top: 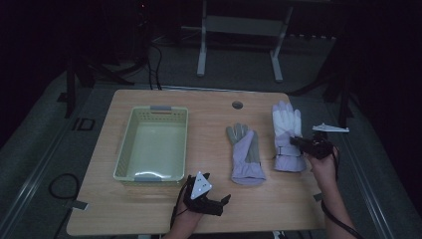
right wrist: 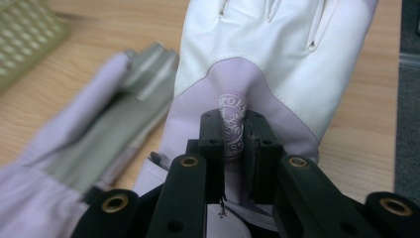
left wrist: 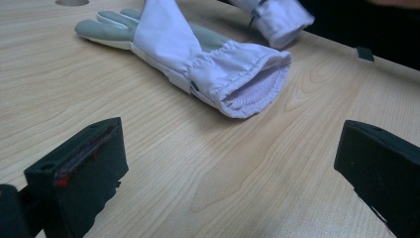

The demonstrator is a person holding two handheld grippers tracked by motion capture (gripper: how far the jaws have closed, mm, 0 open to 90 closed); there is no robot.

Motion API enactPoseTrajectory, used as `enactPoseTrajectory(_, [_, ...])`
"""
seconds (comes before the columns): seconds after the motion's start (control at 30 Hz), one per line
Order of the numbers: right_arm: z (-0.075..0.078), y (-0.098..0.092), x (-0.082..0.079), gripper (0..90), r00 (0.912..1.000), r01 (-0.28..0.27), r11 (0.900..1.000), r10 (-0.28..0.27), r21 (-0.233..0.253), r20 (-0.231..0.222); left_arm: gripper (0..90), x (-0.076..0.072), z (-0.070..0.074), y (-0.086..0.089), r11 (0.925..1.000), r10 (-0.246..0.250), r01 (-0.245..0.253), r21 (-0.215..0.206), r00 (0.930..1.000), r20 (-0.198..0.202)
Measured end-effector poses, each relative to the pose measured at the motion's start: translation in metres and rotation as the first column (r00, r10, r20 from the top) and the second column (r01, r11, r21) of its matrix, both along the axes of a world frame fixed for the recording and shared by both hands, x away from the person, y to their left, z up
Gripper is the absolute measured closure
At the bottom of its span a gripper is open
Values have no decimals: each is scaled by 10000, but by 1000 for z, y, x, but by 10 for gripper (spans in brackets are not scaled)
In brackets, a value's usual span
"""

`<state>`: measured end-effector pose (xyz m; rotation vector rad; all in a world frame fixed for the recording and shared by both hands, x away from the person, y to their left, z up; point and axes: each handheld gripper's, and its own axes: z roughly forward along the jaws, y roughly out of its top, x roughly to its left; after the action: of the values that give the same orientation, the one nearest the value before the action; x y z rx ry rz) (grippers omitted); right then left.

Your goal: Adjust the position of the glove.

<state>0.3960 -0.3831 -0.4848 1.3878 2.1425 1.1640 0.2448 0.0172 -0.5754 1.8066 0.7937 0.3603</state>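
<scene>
The white-and-lilac glove (top: 287,135) lies flat on the right part of the table (top: 209,209), fingers pointing to the far edge and cuff toward the near side. The right gripper (top: 297,141) comes over it from the right and pinches a fold of the lilac fabric on the back of the glove; in the right gripper view the jaws stand nearly closed on a raised pleat bearing a round printed emblem (right wrist: 233,126), so this gripper is clenched on the glove. Just to its left, apart from it, lies the second glove (top: 244,154), lilac with grey fingers, its gathered cuff open toward the near side, as the left gripper view shows. The left gripper (top: 225,200) is held low over the near part of the table, to the near left of the second glove and touching neither glove; its jaws stand wide apart with bare wood between them, holding nothing. A pale green plastic basket (top: 127,138) with grey handles stands on the left part of the table, well apart from both gloves.
</scene>
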Motion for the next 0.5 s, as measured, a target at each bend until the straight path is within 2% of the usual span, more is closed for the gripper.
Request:
enactPoseTrajectory(0.1, [16, -3, -12, 802, 9996, 238, 9997, -239, 21, 167, 1, 0, 0, 0, 10000, 8, -8, 24, 10000, 22])
enactPoseTrajectory(0.23, [30, -10, -29, 802, 9988, 463, 9984, -467, 311, 120, 1, 0, 0, 0, 10000, 18, -18, 34, 10000, 16])
enactPoseTrajectory(0.33, [32, -13, -36, 802, 9987, 502, 9978, -507, 423, 99, 1, 0, 0, 0, 10000, 31, -31, 48, 10000, 19])
enactPoseTrajectory(0.4, [32, -15, -48, 801, 9982, 594, 9977, -596, 314, 43, 1, 0, 0, -1, 10000, 24, -24, 45, 10000, 38])
enactPoseTrajectory(0.5, [24, -20, -57, 800, 9974, 715, 9971, -712, 254, -107, 1, 0, 0, 0, 10000, 1, -1, 55, 10000, 14])
